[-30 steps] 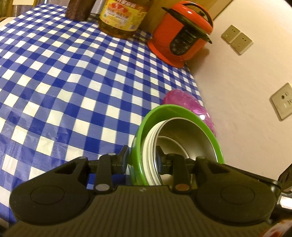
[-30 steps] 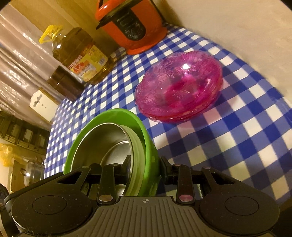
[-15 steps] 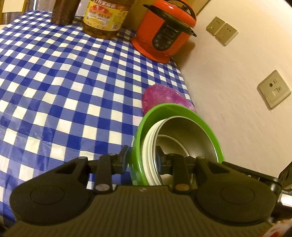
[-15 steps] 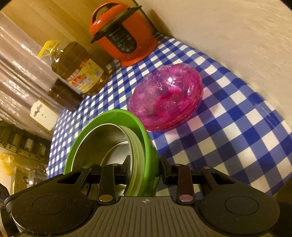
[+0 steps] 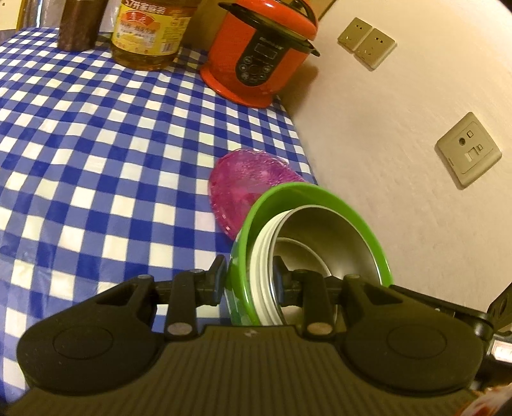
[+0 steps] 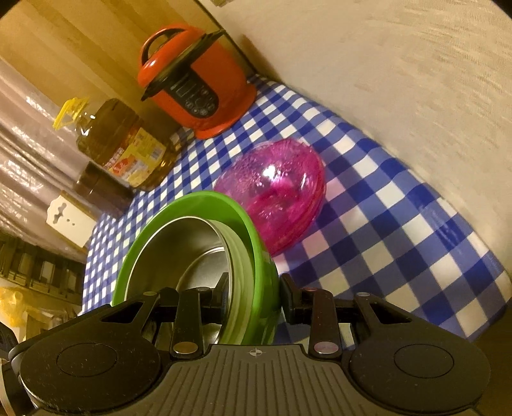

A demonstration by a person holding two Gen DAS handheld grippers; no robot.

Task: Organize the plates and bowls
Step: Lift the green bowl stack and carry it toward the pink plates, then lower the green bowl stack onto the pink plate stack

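A green bowl with a steel inner bowl (image 5: 320, 230) is held up above the table between both grippers. My left gripper (image 5: 248, 272) is shut on its near rim, one finger outside and one inside. My right gripper (image 6: 254, 289) is shut on the opposite rim of the same green bowl (image 6: 192, 230). A stack of pink translucent plates (image 5: 246, 188) lies on the blue checked tablecloth just beyond the bowl, near the wall; it also shows in the right wrist view (image 6: 278, 195).
A red pressure cooker (image 5: 259, 57) stands at the table's far corner by the wall. A large oil bottle (image 5: 150, 32) and a dark jar (image 5: 80, 25) stand along the back edge. Wall sockets (image 5: 467, 150) are on the right.
Both grippers have lifted and pulled the green bowl back, so the pink plates and cooker look farther away and lower in view. The grips have not changed.
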